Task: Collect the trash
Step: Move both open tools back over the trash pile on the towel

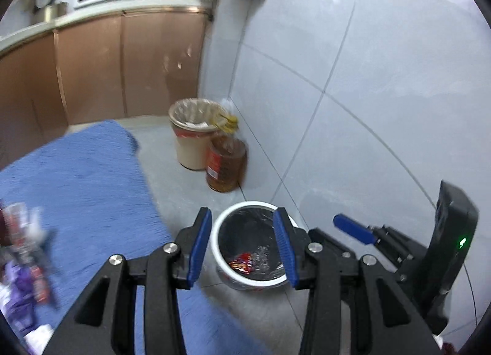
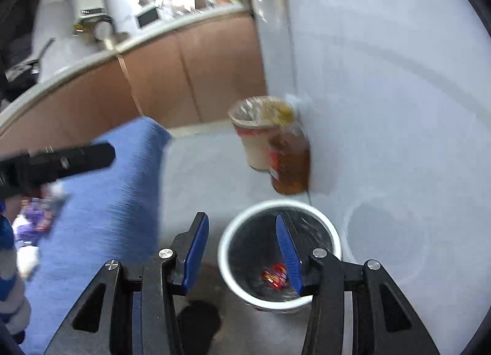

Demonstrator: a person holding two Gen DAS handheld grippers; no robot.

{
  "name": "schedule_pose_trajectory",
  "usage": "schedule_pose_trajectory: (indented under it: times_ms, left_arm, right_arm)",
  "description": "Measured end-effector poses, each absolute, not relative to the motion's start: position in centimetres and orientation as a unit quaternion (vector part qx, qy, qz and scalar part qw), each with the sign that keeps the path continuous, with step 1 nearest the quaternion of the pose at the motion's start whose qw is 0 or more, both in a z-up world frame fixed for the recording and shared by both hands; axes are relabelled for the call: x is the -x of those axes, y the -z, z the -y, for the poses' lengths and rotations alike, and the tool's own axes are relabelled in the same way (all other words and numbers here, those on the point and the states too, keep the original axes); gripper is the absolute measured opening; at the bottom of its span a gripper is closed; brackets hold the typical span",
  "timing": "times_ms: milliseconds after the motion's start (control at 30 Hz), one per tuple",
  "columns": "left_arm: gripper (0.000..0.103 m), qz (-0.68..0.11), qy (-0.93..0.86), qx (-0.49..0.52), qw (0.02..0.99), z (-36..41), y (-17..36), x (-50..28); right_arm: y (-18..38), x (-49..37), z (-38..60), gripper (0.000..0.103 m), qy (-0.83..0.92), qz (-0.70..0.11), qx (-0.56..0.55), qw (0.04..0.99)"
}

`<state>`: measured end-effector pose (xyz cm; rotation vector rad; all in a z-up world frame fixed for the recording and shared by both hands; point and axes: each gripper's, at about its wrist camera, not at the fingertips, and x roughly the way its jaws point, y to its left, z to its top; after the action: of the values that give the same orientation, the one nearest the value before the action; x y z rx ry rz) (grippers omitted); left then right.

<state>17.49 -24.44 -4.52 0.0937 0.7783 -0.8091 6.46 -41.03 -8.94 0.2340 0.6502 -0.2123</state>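
On the kitchen floor by the tiled wall, the white bin (image 1: 251, 244) already holds a red wrapper (image 1: 242, 263), while both the left gripper (image 1: 242, 247) and right gripper (image 2: 242, 250) hang spread and empty, with more wrappers (image 1: 21, 250) left on the blue mat (image 1: 92, 177) at far left.

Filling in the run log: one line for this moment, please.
left gripper: open, empty | right gripper: open, empty | white bin: red wrapper inside | blue mat: wrappers left

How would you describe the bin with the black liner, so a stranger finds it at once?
Follow the tiled wall down to the floor. Two bins stand along it; the black-lined bin is the nearer one, under the open left gripper. Unlike the beige bin beside the oil bottle, it has a white rim and a red wrapper inside.
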Motion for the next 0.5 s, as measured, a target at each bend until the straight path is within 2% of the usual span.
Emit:
schedule_pose_trajectory:
  times_ms: [267,500]
  left_arm:
    - [0.040,-0.345,0.315,0.004,0.884,11.5,1.5,-15.8]
    - [0.040,-0.346,0.232,0.034,0.909,-0.2,2.4,-15.3]
  right_arm:
    - [3.0,-5.0,32.7,0.046,0.008,-0.281,-0.075,0.957]
    - [1.9,-5.6,26.1,0.050,-0.090,-0.293,-0.069,0.949]
